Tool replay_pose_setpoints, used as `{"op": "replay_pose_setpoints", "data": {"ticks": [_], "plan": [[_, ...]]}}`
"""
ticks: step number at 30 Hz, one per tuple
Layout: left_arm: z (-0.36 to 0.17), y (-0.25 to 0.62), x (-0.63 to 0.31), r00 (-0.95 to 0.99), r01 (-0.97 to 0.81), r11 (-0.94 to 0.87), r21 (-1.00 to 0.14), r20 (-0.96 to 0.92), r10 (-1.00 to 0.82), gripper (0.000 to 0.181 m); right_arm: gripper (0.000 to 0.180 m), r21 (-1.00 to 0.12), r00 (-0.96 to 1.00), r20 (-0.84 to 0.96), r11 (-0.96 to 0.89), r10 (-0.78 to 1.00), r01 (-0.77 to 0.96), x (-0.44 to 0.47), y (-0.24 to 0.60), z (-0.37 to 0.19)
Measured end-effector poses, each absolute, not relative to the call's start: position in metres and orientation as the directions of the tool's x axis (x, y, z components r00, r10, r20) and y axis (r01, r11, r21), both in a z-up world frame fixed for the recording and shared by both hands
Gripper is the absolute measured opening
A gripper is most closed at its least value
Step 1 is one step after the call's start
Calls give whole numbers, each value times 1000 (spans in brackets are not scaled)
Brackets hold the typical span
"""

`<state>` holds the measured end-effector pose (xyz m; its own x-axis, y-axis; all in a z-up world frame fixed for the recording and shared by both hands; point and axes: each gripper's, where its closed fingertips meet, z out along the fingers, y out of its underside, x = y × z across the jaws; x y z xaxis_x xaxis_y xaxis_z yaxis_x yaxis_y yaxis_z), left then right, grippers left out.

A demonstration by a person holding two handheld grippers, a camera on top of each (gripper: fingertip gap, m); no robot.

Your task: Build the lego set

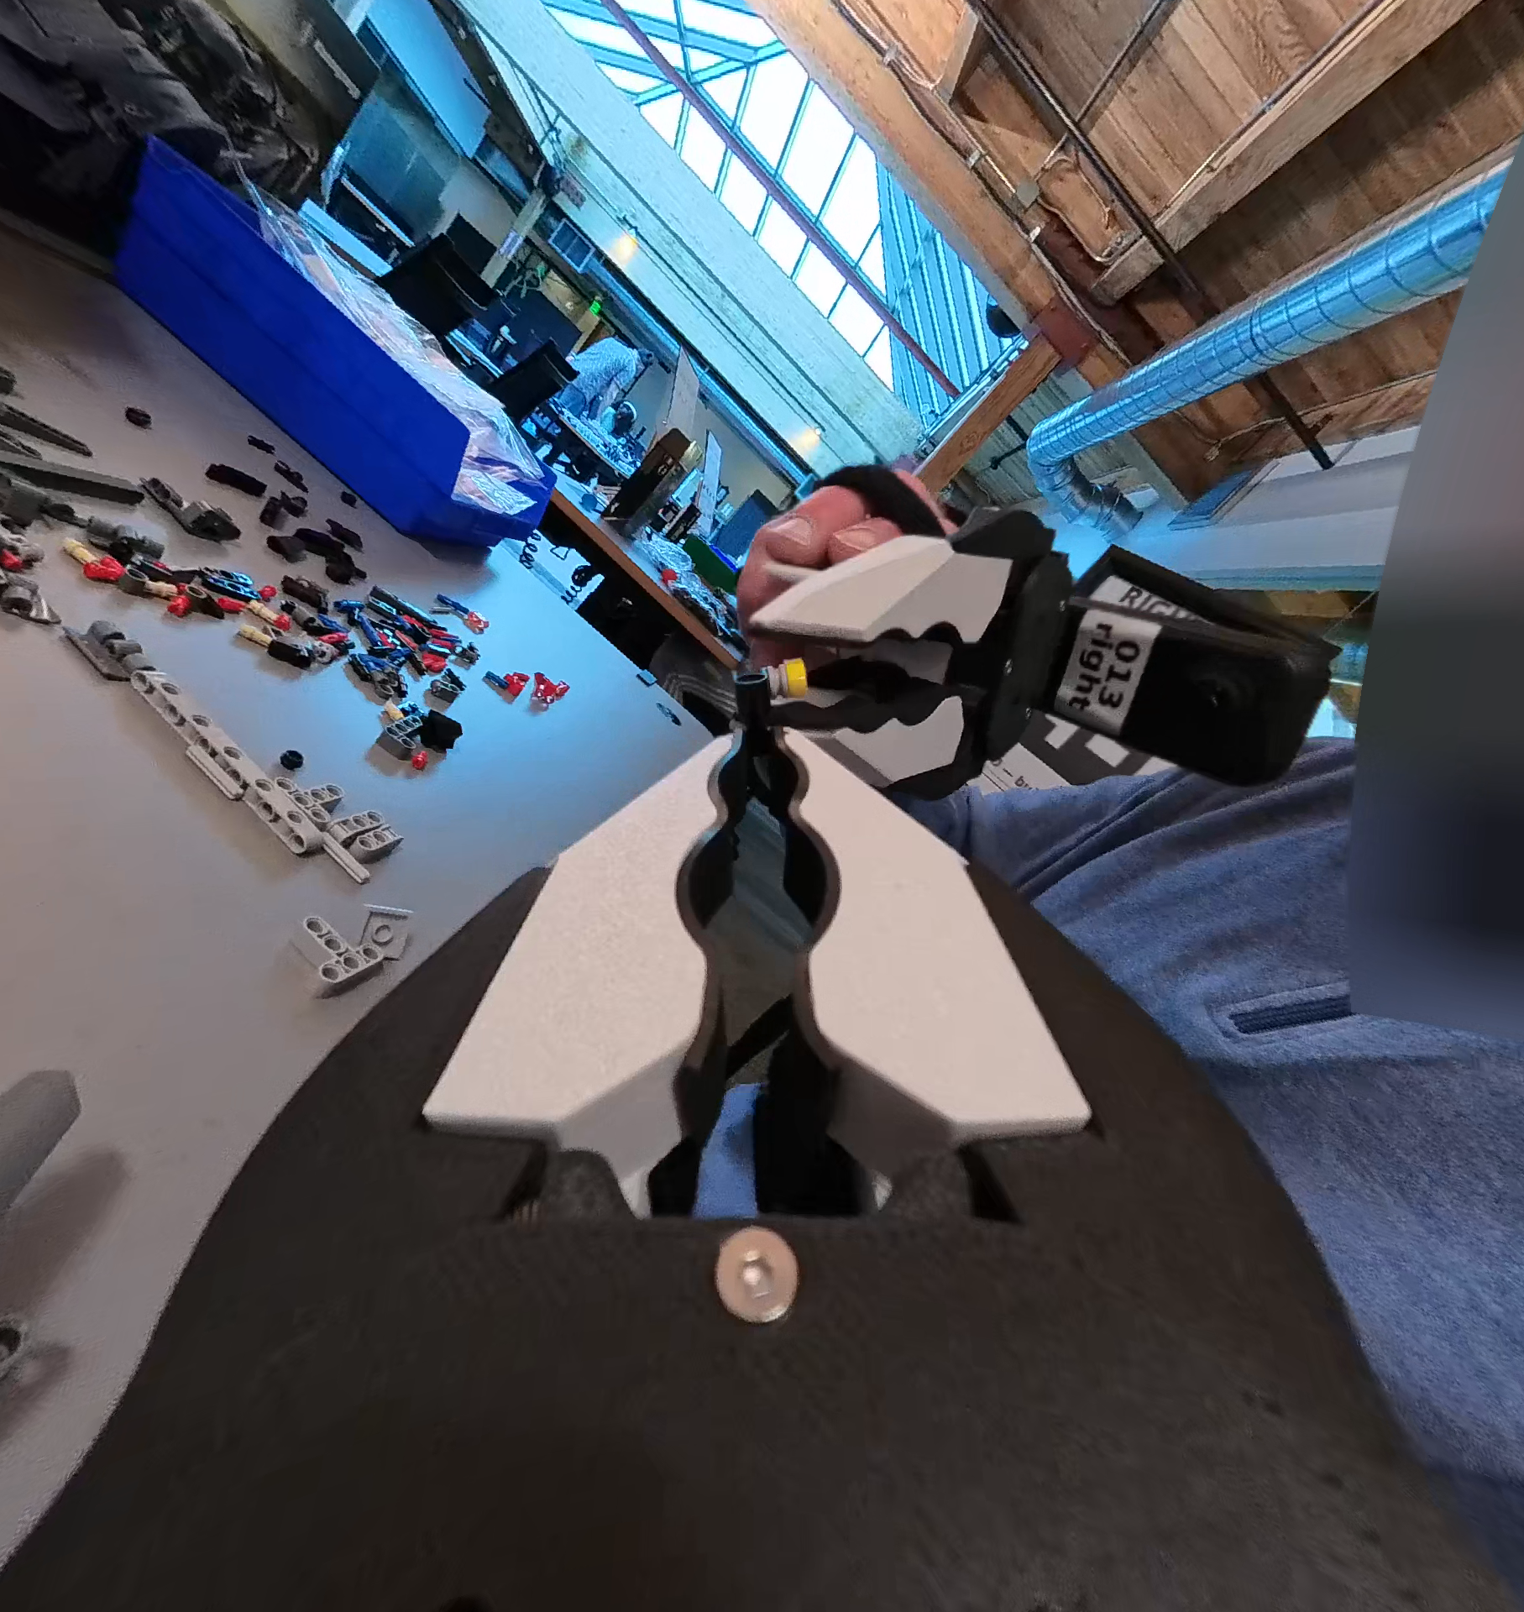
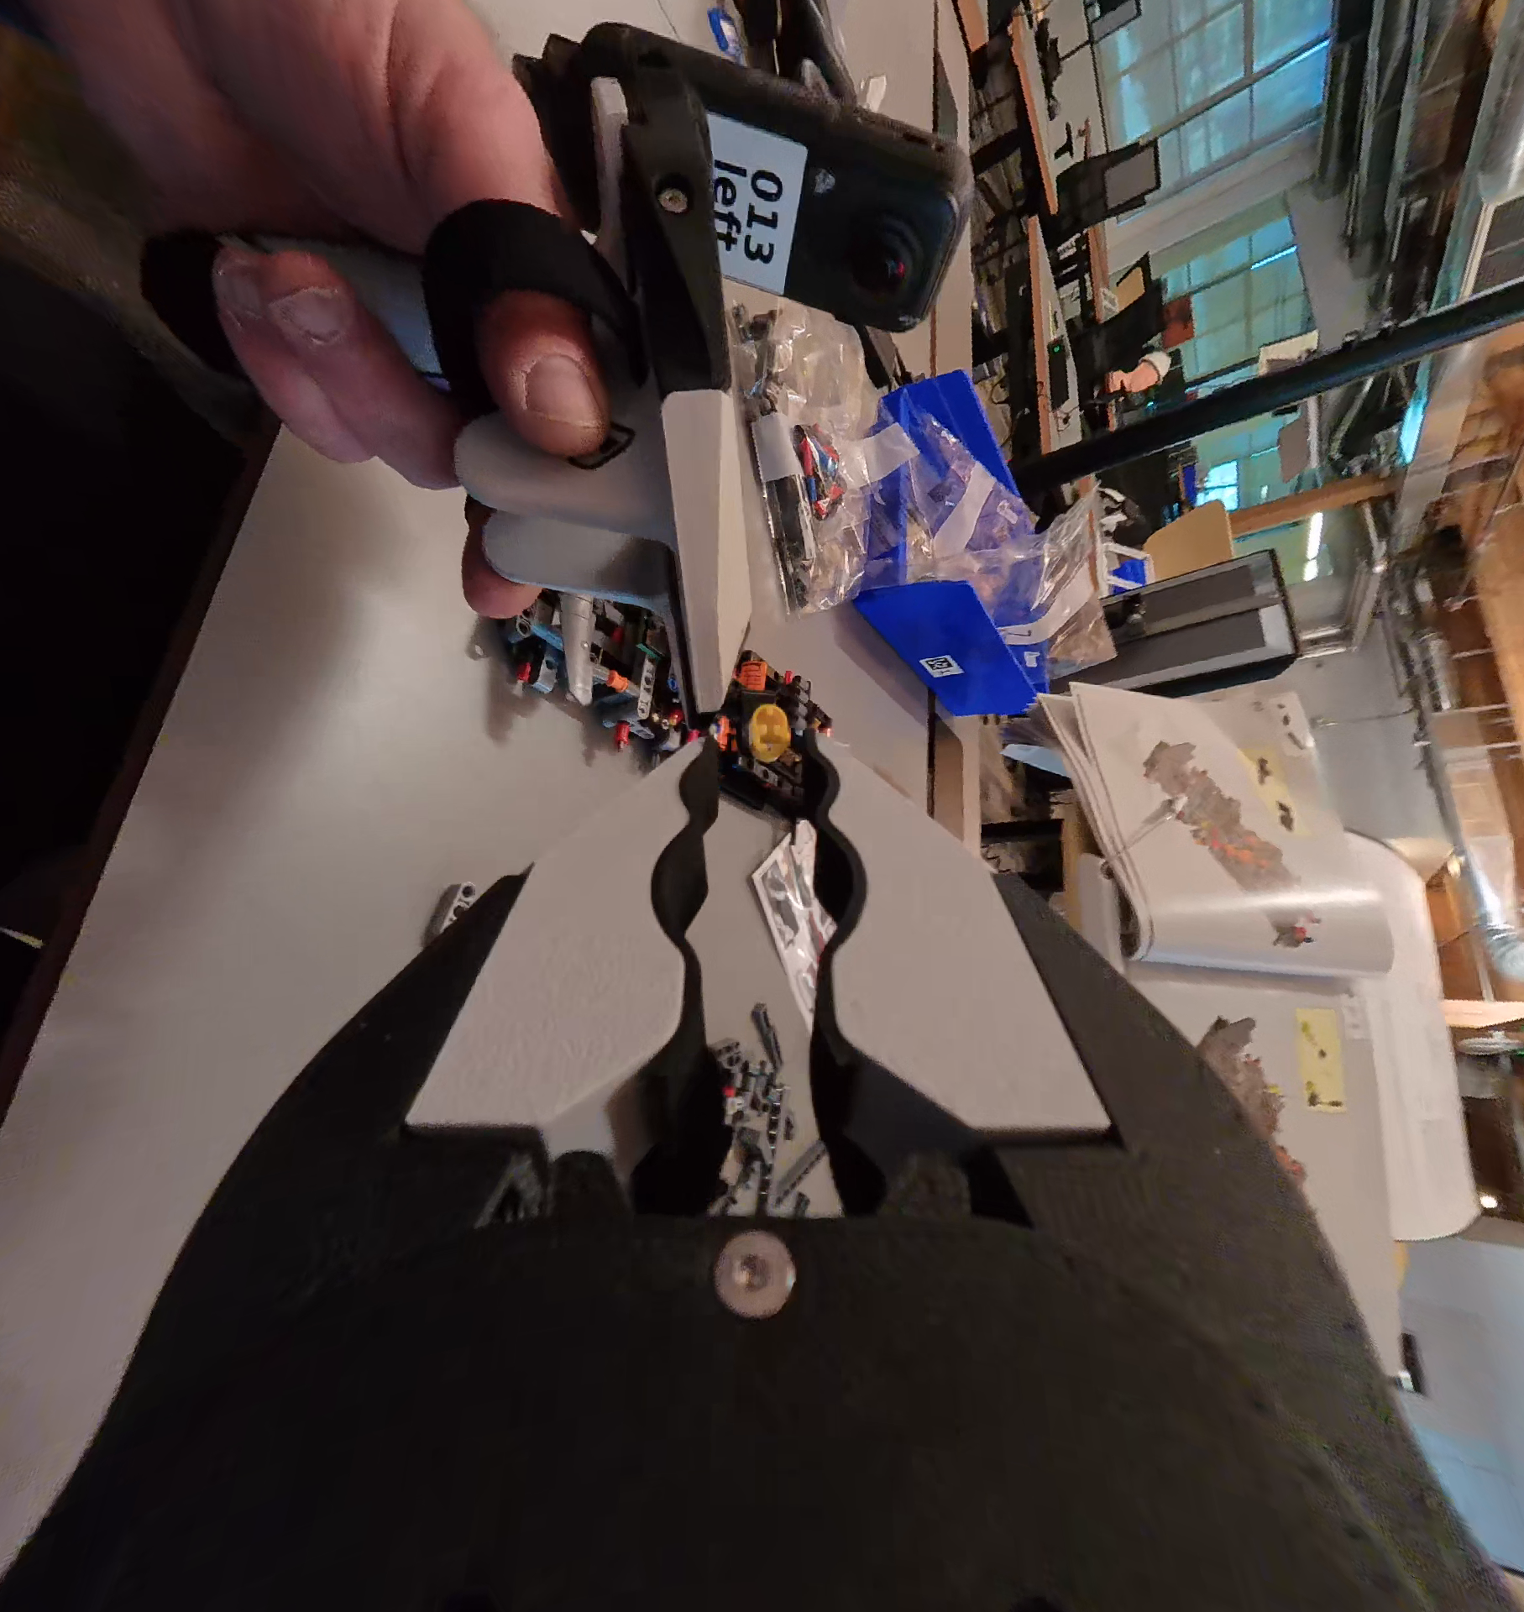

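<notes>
Grey table, skylight windows, wooden ceiling, silver duct, distant desks

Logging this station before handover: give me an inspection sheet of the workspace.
Surface: grey table, partly bare.
Job's things: yellow-tipped piece meeting thin black piece in mid-air; loose bricks scattered; part-built model; open instruction booklet.
Clutter: blue bin with plastic bags.
Grippers: left gripper shut on thin black piece; right gripper holds yellow-tipped piece.
Cables: nothing seen.
Surroundings: workshop, skylight, metal duct.
</notes>
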<state>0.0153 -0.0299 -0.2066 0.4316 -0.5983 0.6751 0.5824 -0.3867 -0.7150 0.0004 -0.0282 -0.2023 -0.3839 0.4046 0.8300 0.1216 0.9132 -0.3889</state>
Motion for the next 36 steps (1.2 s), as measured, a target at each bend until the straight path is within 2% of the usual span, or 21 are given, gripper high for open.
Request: {"op": "replay_pose_setpoints", "data": {"ticks": [4,8,12,17,21,25,29,36], "plan": [[-209,-28,18,431,574,-403,-713,681,-592,2,10,-344,-390,846,931,364,123,1,-29,-204],[-212,-28,20,439,563,-415,-715,684,-582,2,5,-354,-426,821,924,380,142,3,-29,-208],[-216,-24,20,481,547,-399,-736,666,-570,2,4,-393,-453,783,903,427,173,4,-27,-211],[-216,-24,13,567,508,-343,-790,607,-557,9,4,-534,-480,656,808,582,248,3,-23,-212],[-218,-23,10,720,372,-261,-891,454,-524,13,4,-621,-485,548,720,681,309,3,-16,-212],[-219,-20,11,859,146,-180,-973,215,-465,15,4,-690,-499,414,620,762,373,2,-17,-217],[-223,-17,12,910,-8,-171,-985,63,-409,14,4,-746,-487,299,519,821,417,0,-18,-219],[-226,-14,6,937,-120,-176,-977,-53,-344,8,4,-779,-453,193,417,870,469,-4,-18,-222]]}}
